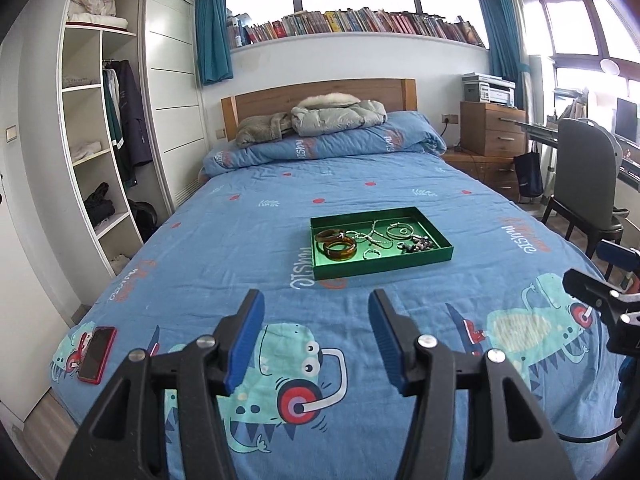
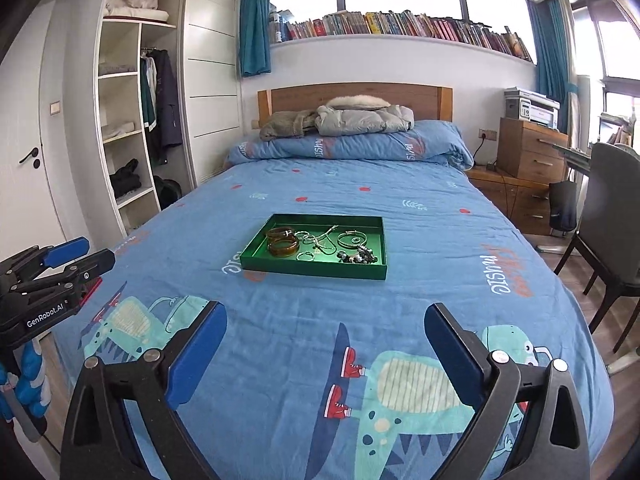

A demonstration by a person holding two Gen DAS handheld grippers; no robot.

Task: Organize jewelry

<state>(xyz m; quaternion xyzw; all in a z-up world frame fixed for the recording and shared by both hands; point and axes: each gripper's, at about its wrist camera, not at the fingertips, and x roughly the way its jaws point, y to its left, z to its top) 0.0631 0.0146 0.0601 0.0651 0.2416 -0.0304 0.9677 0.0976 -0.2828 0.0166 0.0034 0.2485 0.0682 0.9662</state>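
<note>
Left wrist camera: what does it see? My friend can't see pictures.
A green tray of bracelets and chains sits on a blue cartoon bedspread. The open left gripper hovers in front, holding nothing; a red phone lies at left.

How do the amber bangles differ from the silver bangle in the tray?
The amber bangles are thick, brown and glossy, and lie at the left end of the green tray. The silver bangle is thin, pale wire and lies toward the right. Both lie flat inside the tray, untouched.

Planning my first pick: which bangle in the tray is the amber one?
The translucent amber bangle at the green tray's near-left corner; the darker brown bangle lies just behind it, and the silver bangle lies farther right.
</note>
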